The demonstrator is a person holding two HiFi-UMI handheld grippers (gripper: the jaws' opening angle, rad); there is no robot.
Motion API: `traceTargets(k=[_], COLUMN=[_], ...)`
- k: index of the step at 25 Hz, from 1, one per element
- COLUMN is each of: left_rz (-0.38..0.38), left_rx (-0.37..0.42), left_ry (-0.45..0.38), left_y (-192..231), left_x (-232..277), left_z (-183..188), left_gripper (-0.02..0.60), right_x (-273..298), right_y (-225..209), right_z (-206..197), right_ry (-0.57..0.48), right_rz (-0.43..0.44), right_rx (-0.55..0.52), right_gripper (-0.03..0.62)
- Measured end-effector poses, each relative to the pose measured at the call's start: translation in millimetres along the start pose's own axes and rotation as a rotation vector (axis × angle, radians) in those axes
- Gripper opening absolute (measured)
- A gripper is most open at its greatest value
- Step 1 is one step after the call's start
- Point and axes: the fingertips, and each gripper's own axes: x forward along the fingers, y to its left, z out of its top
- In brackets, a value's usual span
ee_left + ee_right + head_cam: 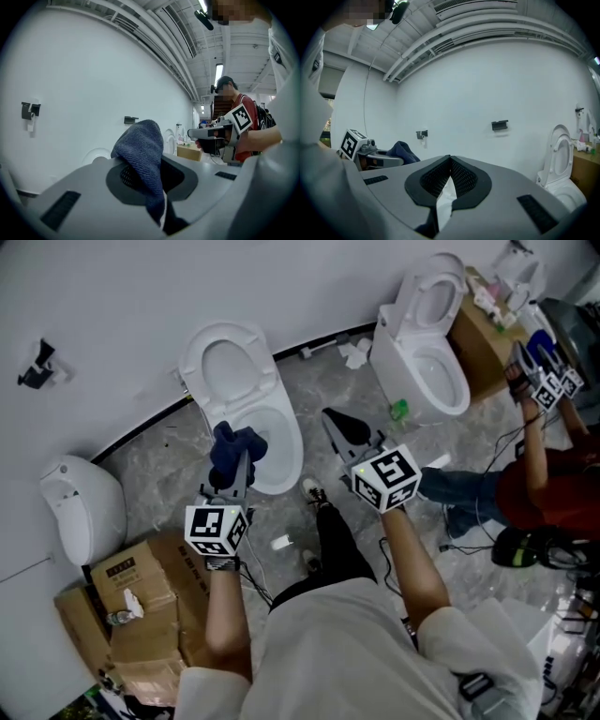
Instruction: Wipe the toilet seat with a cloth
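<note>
A dark blue woven cloth (234, 446) was held before a white ceramic toilet (289, 442).
The left gripper (242, 463) clamped it; the right gripper (331, 418) had its jaws pressed together, empty.

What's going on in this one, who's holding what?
A person stands facing an open white toilet with a gripper in each hand. The left gripper is shut on a dark blue cloth, which sits over the bowl in the head view; no contact with the seat shows. The right gripper is shut and empty beside it. Wiping does not appear to have begun.
</note>
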Motion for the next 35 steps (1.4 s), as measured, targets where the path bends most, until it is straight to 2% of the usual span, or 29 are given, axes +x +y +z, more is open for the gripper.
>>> traceTargets(k=[6, 11, 23, 30, 35], left_rz=[-0.002, 0.007, 0.051, 0.01, 0.025], left_rx=[-0.026, -0.078, -0.141, -0.124, -0.139], left_ry=[0.029, 0.04, 0.106, 0.17, 0.205], left_y=[21, 35, 87, 101, 115], left_x=[55, 99, 186, 239, 269], left_z=[-21, -43, -105, -151, -183], left_gripper=[0.043, 0.043, 0.043, 0.043, 0.043], right_x=[41, 76, 139, 166, 186], right_y=[-41, -68, -133, -152, -158], right_z=[-24, -51, -114, -154, -181], right_ry=[0.018, 0.049, 0.084, 0.122, 0.137], right_rz=[-0.001, 0.005, -0.069, -0.035, 0.013], right_rx=[0.058, 0.034, 0.046, 0.03, 0.036], right_gripper=[0.02, 0.02, 0.02, 0.02, 0.02])
